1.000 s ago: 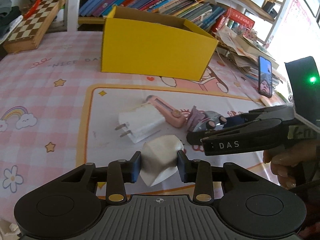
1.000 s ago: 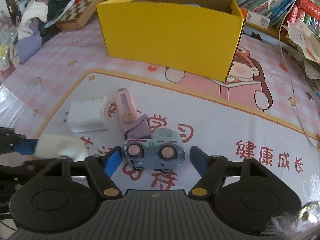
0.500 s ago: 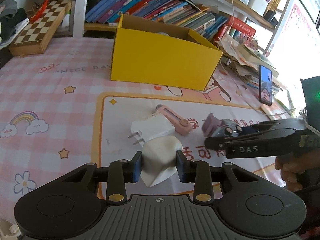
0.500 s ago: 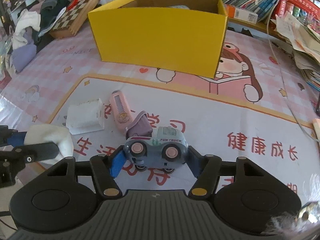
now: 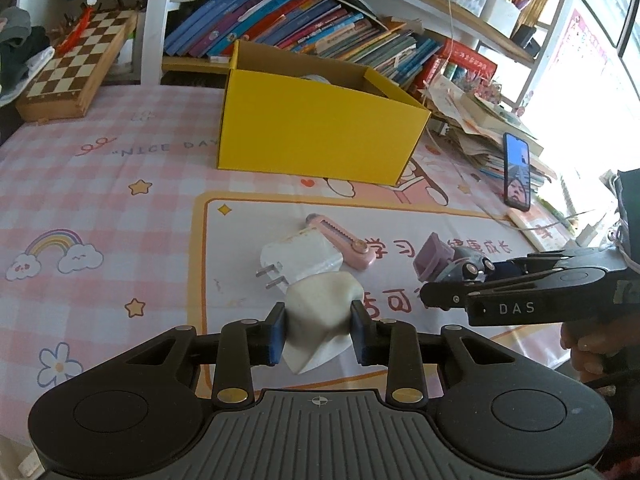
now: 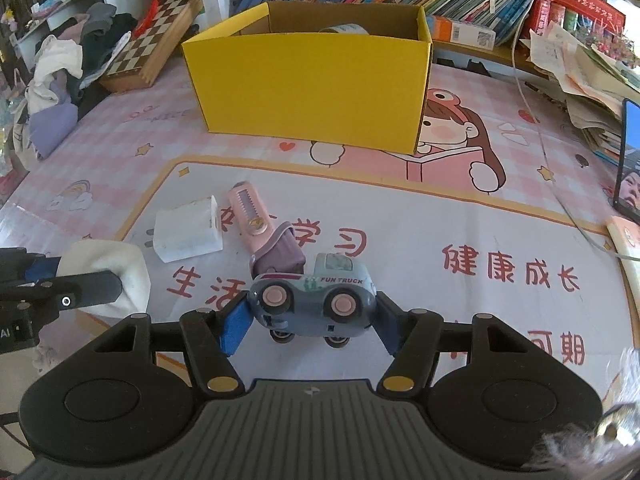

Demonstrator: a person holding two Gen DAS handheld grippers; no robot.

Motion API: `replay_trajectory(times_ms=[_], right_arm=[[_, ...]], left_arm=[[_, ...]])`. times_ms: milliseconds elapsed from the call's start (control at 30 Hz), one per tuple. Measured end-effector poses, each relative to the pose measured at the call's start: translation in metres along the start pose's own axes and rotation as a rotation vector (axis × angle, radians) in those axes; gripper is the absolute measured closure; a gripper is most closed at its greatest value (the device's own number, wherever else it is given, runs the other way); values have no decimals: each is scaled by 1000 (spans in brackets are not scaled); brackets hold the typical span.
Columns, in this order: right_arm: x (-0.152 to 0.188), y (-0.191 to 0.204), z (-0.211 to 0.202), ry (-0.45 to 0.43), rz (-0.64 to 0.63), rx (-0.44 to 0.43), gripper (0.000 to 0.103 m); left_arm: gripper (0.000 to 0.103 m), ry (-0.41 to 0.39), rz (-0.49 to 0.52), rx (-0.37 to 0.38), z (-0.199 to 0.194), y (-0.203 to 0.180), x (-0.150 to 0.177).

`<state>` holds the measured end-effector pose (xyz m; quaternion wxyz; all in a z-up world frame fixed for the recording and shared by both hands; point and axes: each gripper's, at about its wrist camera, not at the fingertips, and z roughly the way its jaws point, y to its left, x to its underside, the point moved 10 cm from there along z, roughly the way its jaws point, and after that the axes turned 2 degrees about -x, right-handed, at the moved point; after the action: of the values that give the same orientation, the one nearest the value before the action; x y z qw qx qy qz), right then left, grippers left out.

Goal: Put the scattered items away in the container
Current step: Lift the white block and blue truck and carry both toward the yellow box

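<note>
My left gripper (image 5: 319,330) is shut on a cream-white soft lump (image 5: 322,312), held just above the mat. My right gripper (image 6: 310,322) is shut on a grey-blue toy truck (image 6: 314,300) with pink wheels and a purple tipper bed, lifted off the mat. Both also show from the side: the right gripper (image 5: 460,280) with the toy truck (image 5: 456,262), and the left gripper (image 6: 86,280) with the lump (image 6: 108,258). A white plug charger (image 5: 300,258) (image 6: 186,234) and a pink utility knife (image 5: 342,238) (image 6: 250,216) lie on the mat. The yellow box (image 5: 316,136) (image 6: 308,76) stands open beyond them.
A chessboard case (image 5: 76,68) and clothes (image 6: 60,76) lie at the far left. Bookshelves (image 5: 304,28) run behind the box. A phone (image 5: 517,170) leans against paper stacks (image 6: 592,68) at the right, with a white cable (image 6: 536,120) across the mat. A person's hand (image 5: 588,344) holds the right gripper.
The right gripper's jaws closed on the toy truck and lifted it off the mat. The left gripper kept its grip on the white lump and hardly moved.
</note>
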<state>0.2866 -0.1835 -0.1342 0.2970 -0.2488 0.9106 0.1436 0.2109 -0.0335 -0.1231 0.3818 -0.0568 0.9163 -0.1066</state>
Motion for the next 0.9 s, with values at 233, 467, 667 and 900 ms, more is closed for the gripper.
replay_trajectory(times_ms=[233, 467, 667, 900], right_arm=[[4, 4, -14, -21, 15, 11, 41], [7, 11, -24, -33, 18, 15, 41], [8, 17, -31, -39, 9, 26, 41], [12, 25, -35, -26, -37, 63, 42]], left_arm=[[72, -18, 5, 18, -13, 1, -4], [73, -49, 20, 31, -27, 3, -13], [73, -71, 45, 37, -37, 4, -20], [73, -108, 80, 53, -49, 4, -34]])
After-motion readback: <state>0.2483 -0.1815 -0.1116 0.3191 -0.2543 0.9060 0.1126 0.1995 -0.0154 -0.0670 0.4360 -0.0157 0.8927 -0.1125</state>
